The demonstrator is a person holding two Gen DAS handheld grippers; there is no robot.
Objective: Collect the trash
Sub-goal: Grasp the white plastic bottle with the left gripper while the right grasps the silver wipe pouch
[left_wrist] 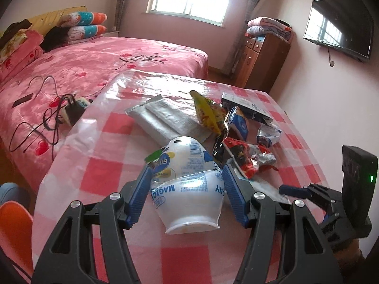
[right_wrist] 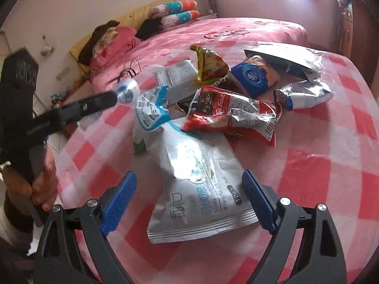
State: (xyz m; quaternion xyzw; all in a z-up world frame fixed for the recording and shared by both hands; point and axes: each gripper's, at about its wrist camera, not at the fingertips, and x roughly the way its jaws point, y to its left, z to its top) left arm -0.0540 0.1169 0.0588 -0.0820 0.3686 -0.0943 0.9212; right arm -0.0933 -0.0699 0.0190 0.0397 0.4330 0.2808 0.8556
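White cup [left_wrist: 189, 189]: "MAGIC". Silver pouch [right_wrist: 201, 189]: "CLOTHES", "12", "PCS". Bedspread [left_wrist: 139, 58]: "love".

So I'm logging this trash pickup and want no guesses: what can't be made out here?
- Bin or bag for the trash: in neither view.
- Cup inside: left wrist view, its mouth faces away.
- Same cup, right wrist view: motion-blurred.
- White pouch: its near corner is hidden behind the right tool.
- Black pack: label unreadable, glare.

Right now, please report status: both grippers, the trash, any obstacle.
Left gripper shut on white plastic cup. Right gripper open over silver wipes pouch. Red snack wrapper partly overlaps pouch's far end.
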